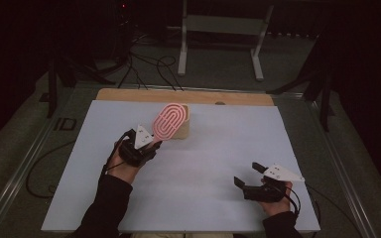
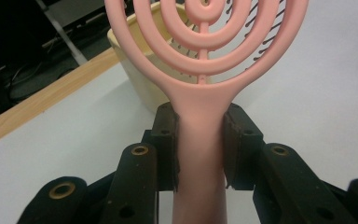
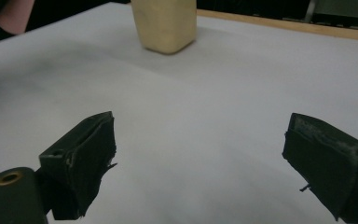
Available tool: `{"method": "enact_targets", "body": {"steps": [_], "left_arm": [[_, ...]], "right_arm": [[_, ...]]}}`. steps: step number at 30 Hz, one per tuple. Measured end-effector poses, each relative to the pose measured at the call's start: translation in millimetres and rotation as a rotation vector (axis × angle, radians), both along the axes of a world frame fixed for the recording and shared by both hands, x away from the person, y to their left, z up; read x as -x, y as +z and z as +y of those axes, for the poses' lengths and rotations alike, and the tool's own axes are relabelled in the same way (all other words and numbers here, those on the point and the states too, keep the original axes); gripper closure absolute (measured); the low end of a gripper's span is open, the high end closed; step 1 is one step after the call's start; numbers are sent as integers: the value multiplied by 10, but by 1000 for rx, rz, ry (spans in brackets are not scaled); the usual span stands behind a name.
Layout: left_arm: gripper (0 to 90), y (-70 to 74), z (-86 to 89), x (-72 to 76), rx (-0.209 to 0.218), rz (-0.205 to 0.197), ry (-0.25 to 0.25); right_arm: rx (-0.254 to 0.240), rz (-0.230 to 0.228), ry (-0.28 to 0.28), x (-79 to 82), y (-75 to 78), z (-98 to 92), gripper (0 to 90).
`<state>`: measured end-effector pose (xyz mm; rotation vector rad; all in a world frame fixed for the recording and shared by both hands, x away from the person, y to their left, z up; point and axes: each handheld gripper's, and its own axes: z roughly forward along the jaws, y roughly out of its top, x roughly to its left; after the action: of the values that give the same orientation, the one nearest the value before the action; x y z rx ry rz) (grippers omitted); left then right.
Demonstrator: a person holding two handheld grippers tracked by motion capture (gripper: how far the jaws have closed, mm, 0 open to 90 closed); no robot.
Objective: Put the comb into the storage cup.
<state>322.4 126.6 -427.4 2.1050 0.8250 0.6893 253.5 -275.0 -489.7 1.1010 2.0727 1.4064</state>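
1. Above the far-left part of the white table (image 1: 198, 198), the left gripper (image 1: 151, 144) pinches the handle of the pink hairbrush (image 1: 168, 121); in the left gripper view both pads (image 2: 165, 144) press the handle's flanks.
2. The brush head, tilted, hangs over the mouth of the cream cup (image 1: 182, 130), bristles facing away from the camera.
3. To seat it well, tip the brush upright, centre it over the rim and lower slowly; a skewed entry would likely tip the light cup.
4. The cup's contents cannot be made out; its interior is mostly hidden.
5. The right gripper (image 1: 248, 174) rests near the table's near-right edge, jaws spread and empty.
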Motion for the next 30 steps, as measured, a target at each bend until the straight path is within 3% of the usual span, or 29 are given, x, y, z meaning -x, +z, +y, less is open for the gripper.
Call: {"method": "enact_targets", "body": {"steps": [8, 17, 30], "left_arm": [[699, 17, -93, 8, -11, -16, -23], [698, 13, -166, 15, -29, -20, -50], [698, 68, -193, 69, -25, -43, -63]], "right_arm": [[-21, -24, 21, -65, 162, 54, 87], [-112, 1, 17, -242, 247, 90, 80], [-73, -29, 40, -353, 452, 324, 81]]}}
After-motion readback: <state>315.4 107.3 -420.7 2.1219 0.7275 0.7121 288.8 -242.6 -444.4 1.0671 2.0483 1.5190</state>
